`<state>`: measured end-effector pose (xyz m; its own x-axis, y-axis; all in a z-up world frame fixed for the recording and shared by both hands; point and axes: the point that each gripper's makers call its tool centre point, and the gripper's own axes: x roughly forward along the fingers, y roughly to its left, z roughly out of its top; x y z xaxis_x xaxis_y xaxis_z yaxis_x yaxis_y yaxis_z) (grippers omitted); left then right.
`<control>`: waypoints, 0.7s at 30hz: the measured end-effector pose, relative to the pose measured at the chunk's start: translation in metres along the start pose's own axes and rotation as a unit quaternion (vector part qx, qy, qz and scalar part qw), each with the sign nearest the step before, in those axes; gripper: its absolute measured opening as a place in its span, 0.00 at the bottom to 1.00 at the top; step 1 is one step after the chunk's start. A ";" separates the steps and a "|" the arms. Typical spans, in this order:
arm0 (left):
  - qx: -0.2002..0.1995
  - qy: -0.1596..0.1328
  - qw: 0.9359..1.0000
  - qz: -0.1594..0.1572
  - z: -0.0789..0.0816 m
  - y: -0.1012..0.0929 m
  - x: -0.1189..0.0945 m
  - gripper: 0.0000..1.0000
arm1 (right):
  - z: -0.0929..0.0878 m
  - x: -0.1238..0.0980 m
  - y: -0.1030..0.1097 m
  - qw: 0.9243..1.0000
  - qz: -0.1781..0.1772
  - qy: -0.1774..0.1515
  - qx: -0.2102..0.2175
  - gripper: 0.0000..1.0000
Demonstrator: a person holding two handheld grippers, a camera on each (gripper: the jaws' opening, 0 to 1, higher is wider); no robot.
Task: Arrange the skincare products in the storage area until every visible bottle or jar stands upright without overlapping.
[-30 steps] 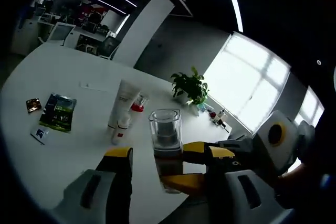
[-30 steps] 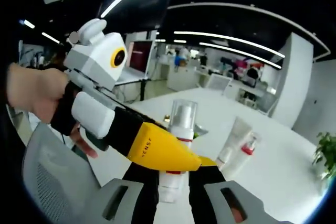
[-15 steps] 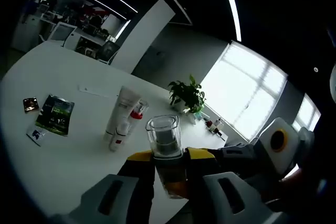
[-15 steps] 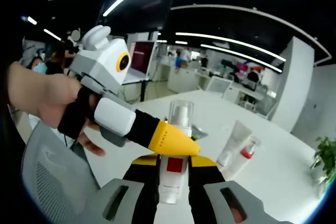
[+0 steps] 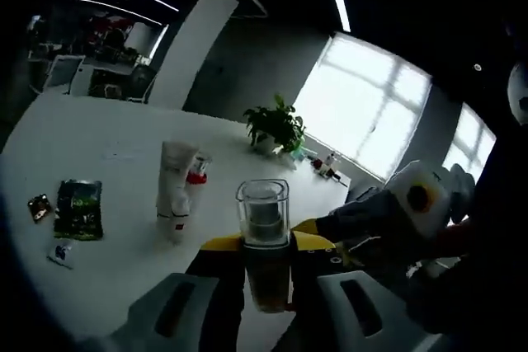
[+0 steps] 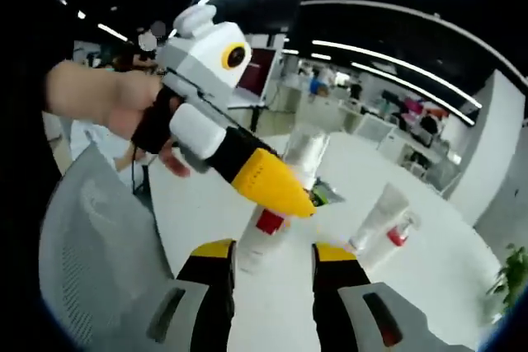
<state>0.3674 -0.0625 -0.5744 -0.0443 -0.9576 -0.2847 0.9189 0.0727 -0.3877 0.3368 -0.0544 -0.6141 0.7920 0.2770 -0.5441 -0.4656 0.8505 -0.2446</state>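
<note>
Table [image 5: 115, 146]: smooth, white, rounded, under your hands.
Left claw [image 5: 266, 263]: you clamp the clear-capped square pump bottle [image 5: 264, 241], lifted above the table.
Right claw [image 6: 272, 263]: jaws apart, bottle between, untouched.

The bottle [image 6: 276, 204] is white with a red label, its cap [image 5: 263, 212] clear; both claws are yellow-tipped.

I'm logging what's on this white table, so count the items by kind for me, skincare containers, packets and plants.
Clear-capped bottle held in the left gripper: 1
Tubes and bottles lying together: 3, overlapping, count uncertain
Flat packets: 3
Potted plant: 1
Total: 8
</note>
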 end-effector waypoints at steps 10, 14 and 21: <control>0.175 0.090 0.979 -0.046 -0.016 -0.011 0.005 0.15 | -0.008 -0.044 -0.009 0.979 0.134 0.070 -0.138 0.30; 0.208 0.109 0.969 -0.082 -0.026 -0.025 0.010 0.15 | 0.014 -0.041 -0.015 0.976 0.163 0.053 -0.134 0.31; 0.244 0.131 0.955 -0.109 -0.039 -0.039 0.016 0.15 | 0.027 -0.046 -0.010 0.954 0.244 0.077 -0.155 0.25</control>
<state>0.3157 -0.0701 -0.5981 -0.2936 -0.8282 -0.4773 0.9468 -0.3207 -0.0260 0.3154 -0.0637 -0.5652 0.3949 0.5176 -0.7590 -0.8773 0.4576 -0.1445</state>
